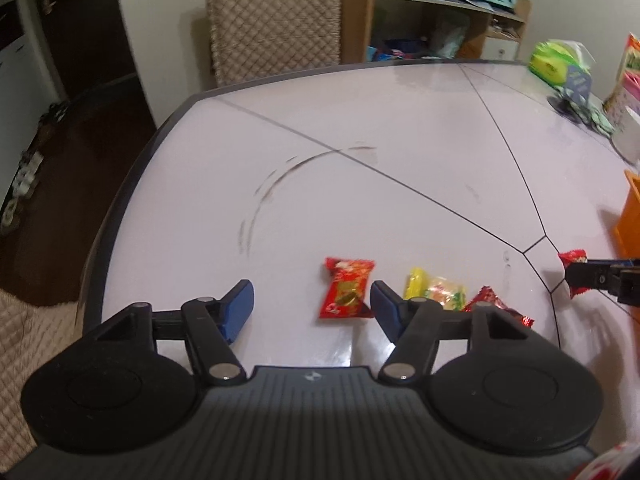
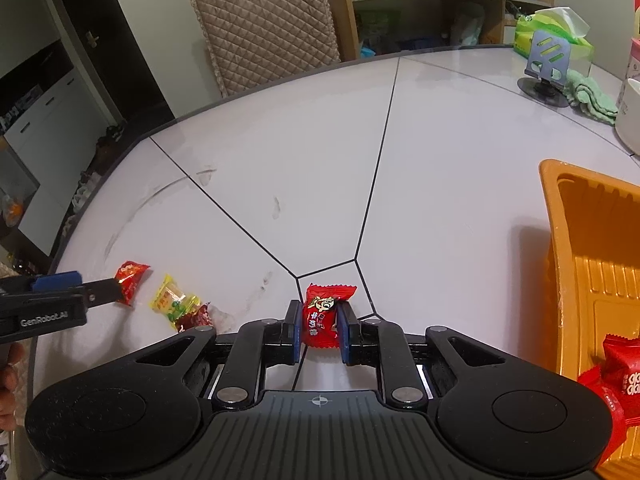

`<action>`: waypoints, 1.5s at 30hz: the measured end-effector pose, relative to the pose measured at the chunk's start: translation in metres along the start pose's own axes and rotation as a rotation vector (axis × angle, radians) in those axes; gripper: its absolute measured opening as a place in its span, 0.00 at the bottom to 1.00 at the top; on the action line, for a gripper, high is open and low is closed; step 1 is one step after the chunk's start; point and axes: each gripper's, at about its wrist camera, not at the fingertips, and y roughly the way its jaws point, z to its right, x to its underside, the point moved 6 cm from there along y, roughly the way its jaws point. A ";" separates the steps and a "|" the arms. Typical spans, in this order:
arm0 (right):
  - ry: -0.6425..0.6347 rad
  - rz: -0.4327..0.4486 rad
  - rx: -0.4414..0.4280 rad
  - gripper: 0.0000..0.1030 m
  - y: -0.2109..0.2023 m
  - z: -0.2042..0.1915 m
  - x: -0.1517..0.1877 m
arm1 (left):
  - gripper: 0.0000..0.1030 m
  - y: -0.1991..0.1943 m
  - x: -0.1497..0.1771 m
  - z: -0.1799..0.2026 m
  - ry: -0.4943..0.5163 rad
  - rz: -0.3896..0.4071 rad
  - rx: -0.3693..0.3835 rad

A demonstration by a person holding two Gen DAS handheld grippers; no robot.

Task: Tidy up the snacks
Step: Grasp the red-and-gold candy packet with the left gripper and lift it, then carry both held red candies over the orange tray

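Candy in a red wrapper (image 2: 322, 318) sits pinched between the pads of the right gripper (image 2: 319, 330), just above the white table (image 2: 320, 160) and left of the orange tray (image 2: 592, 240). It looks light, crinkly and slippery, so gripping across the firm middle seems safest. The left gripper (image 1: 312, 308) is spread, empty, near another red candy (image 1: 346, 290) on the table.

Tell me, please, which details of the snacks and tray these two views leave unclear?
- Orange tray: cut off by the right edge in both views.
- Dark red candy: partly hidden behind the left gripper finger.
- Red candy in the right gripper: its sides covered by pads.
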 end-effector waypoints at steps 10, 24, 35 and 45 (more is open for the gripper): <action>0.008 0.003 0.002 0.18 -0.005 0.003 -0.001 | 0.37 0.022 -0.003 0.009 0.024 -0.043 0.022; -0.007 0.023 -0.024 0.18 -0.022 -0.005 -0.002 | 0.18 0.000 0.005 0.005 -0.035 -0.040 0.047; -0.008 0.055 -0.083 0.18 -0.057 -0.016 0.008 | 0.18 -0.049 0.023 0.004 -0.087 -0.025 0.052; 0.002 0.059 -0.160 0.18 -0.104 -0.014 0.039 | 0.18 -0.101 0.047 0.044 -0.045 -0.019 0.124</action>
